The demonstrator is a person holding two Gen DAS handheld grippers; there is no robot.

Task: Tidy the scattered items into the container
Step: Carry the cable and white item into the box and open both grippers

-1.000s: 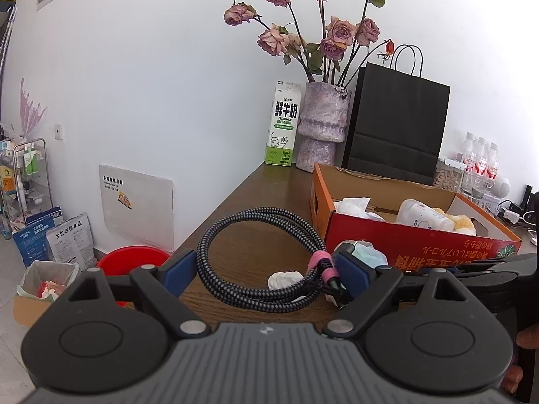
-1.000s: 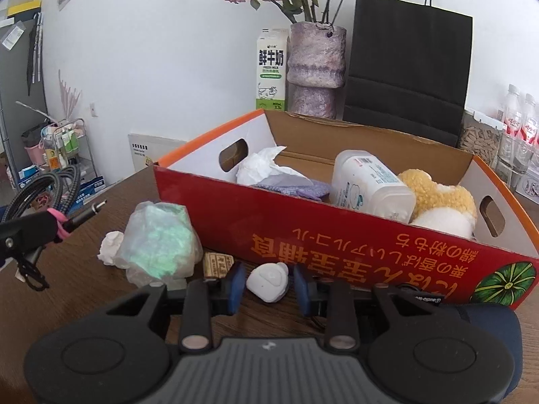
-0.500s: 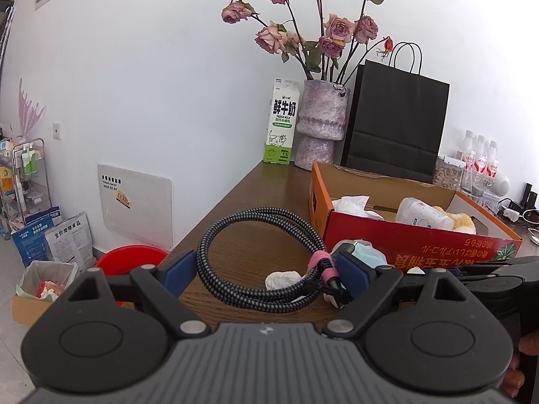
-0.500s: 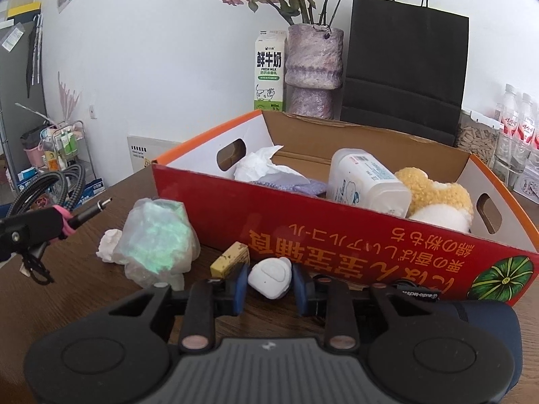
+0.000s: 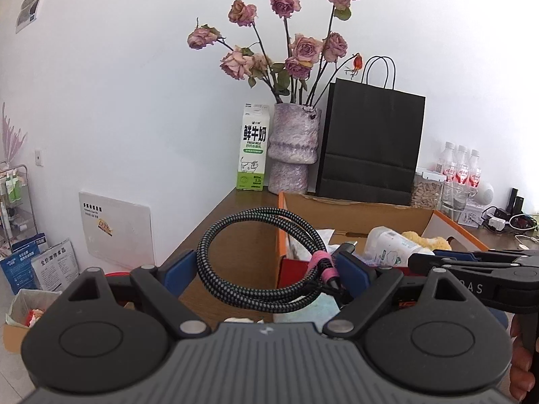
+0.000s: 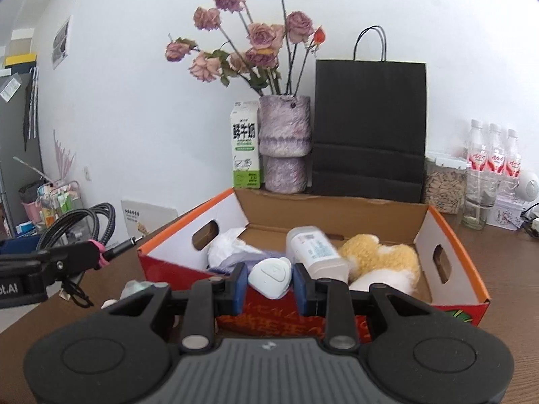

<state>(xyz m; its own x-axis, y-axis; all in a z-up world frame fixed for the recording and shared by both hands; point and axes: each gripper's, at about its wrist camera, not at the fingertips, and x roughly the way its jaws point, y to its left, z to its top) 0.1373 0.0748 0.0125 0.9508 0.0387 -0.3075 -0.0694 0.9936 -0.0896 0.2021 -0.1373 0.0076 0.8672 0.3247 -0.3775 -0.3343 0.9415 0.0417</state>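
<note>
Left wrist view: fisheye, sits just behind the left gripper [image 5: 266, 266], looks forward along its fingers [image 5: 178, 266] and slightly down. Gripper body fills the bottom of frame. Faces the white wall; the cardboard box [image 5: 357, 208] sits right of centre, close.

Right wrist view: same mounting behind the right gripper [image 6: 269, 286], tilted slightly down, facing the box [image 6: 451, 235] head-on, very near, lower centre.

Shared: box, milk carton [image 5: 253, 148] [image 6: 245, 144], vase [image 5: 293, 148] [image 6: 284, 144], black paper bag [image 5: 370, 144] [image 6: 369, 131], bench [image 5: 242, 225] [image 6: 505, 262]. Each view catches the other gripper at its edge: right edge in the left view, left edge in the right.
</note>
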